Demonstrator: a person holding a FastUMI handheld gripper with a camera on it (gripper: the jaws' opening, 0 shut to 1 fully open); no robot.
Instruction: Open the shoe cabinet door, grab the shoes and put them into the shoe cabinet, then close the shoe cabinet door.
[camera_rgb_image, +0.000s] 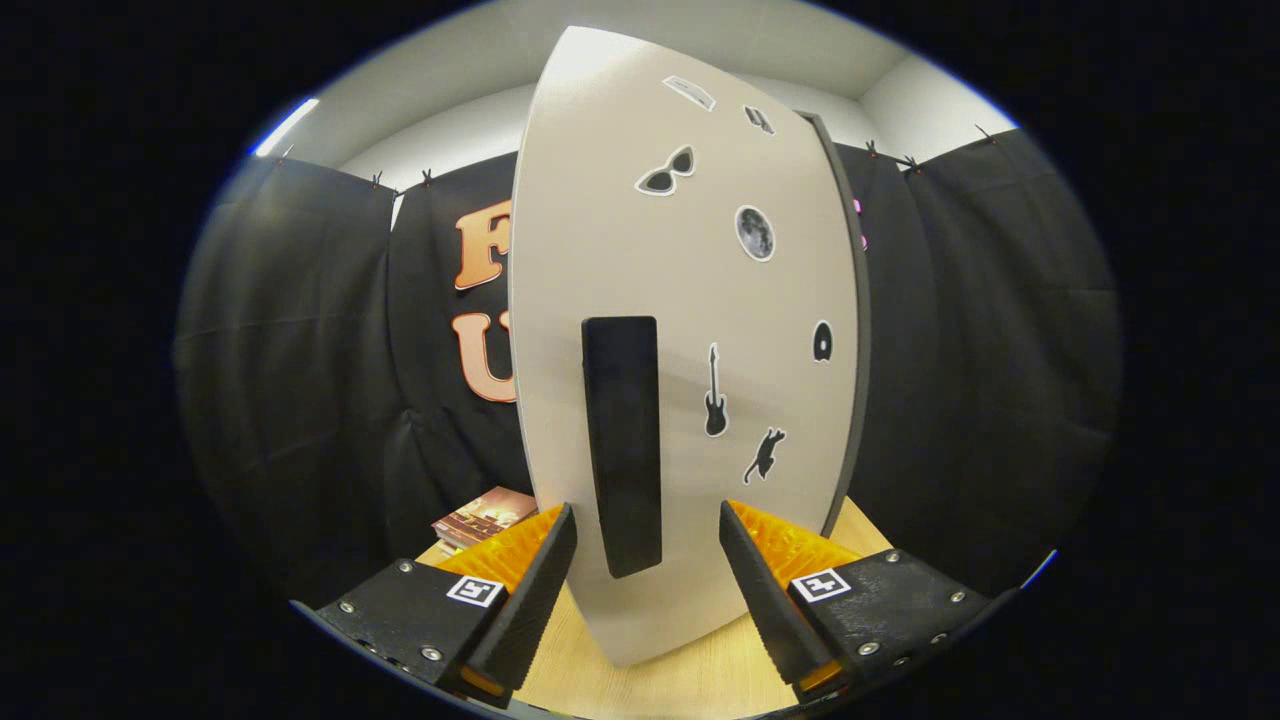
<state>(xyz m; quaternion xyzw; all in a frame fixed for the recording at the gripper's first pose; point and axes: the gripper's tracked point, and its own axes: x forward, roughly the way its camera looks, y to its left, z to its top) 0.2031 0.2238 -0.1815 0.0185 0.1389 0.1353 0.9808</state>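
So right now the gripper (648, 560) is spread wide, nothing clamped, with its two fingers sitting either side of the tall black slab-shaped handle (622, 445) on the off-white shoe cabinet door (690, 300). The door takes up the whole centre of the frame, top to bottom, and it's dotted with little black stickers: sunglasses, a moon, a guitar and a cat on its right half. The handle's lower end hangs right between the fingers, a bit closer to the left one, and neither pad looks to be touching it yet.

No shoes anywhere that I can spot. Down at lower left, behind the left finger, a stack of books (483, 518) lies on the pale wooden counter (650, 680).

I can't tell if the door is fully shut or slightly ajar; its dark edge shows along the right side, so the hinge is probably over there, but that's a guess.

If this is the door-opening bit, I'd nudge left a touch to centre on the handle, squeeze until both pads bite the flat sides, then pull in an arc around the hinge instead of straight back, so the grip doesn't slip off.
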